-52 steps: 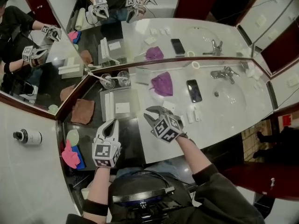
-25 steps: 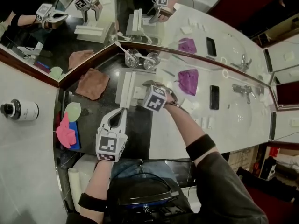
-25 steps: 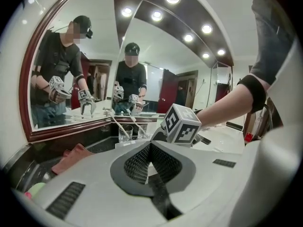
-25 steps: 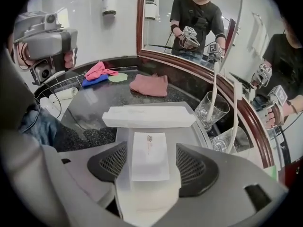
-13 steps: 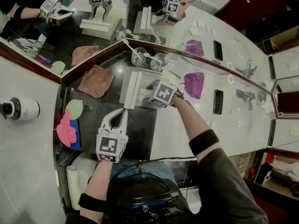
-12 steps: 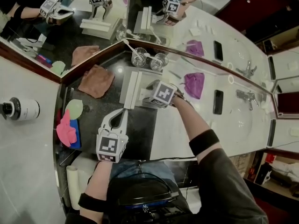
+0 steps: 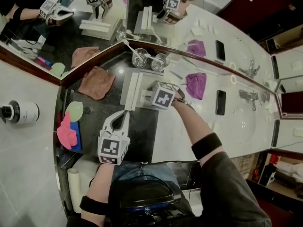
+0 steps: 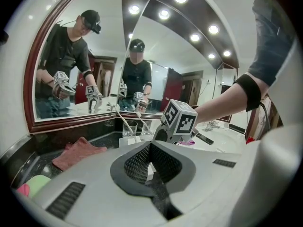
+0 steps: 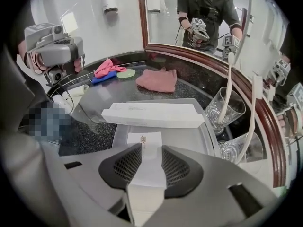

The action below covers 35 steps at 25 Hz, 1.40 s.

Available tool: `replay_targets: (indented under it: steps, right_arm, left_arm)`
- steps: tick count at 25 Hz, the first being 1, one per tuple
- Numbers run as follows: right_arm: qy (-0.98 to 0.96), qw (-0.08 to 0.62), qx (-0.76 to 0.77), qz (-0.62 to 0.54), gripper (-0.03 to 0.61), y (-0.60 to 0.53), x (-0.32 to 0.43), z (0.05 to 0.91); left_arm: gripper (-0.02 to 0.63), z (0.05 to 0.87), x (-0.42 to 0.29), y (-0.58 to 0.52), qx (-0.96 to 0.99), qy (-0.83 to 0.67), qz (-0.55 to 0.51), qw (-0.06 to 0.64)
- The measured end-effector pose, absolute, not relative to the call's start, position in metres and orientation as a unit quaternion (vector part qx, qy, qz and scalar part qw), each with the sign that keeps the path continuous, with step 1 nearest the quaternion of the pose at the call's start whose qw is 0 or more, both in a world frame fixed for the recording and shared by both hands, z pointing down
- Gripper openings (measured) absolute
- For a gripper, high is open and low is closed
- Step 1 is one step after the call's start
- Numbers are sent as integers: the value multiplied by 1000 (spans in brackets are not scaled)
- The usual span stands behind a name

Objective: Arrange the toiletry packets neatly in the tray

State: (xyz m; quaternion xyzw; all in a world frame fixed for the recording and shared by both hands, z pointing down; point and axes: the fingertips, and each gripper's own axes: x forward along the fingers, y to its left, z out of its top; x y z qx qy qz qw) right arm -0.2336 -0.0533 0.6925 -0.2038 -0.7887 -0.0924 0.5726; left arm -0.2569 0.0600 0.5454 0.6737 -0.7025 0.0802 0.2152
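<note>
Right gripper [image 9: 147, 150]: points steeply down into the clear plastic tray [image 9: 189, 137]. Jaws have just been closing and are now about a third open. They sit on a small white packet [image 9: 144, 137], one pad against each long edge.

Packet: lies flat on the tray floor at about 6 o'clock in the right gripper view, with its printed end toward 12.

Long white box [image 9: 151, 114]: lies across the tray's 12 o'clock edge, apart from the packet.

Two glasses [image 9: 225, 110]: each holds a toothbrush. They stand just outside the tray at 2 to 3 o'clock.

Pink cloth [image 9: 157, 79]: sits on the dark counter [image 7: 142, 131], beyond the box at 12.

Left gripper [image 8: 150, 145]: jaws fully together with nothing between them. It hangs over the dark counter at roughly 7 o'clock from the tray in the head view.

Handling, as judged:
- The packet looks thin, light and somewhat soft, like a paper sachet.
- It would likely bow or crease under a hard squeeze.
- It may skate on the smooth tray floor if nudged.
- The best hold is across the narrow width near mid-length, with light pressure.
- It should be lifted clear, not dragged, then set parallel to the long box.
</note>
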Motion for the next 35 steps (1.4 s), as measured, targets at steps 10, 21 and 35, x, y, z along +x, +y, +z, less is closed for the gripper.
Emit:
replay_targets:
  steps: [10,21,35]
  right_arm:
    - [-809,552,-167,-114,44,-62,-239,678]
    - [-820,539,-149,-123,19,-66,-237,657]
    - [-877,470,-66,-75,17,-81,-188,583]
  left_arm:
    - [0,541,-253,60,676,-701,80,214]
    - [0,529,-249,56,679,-701,81,204]
    - [0,500,-228,40,688,-698,97,173]
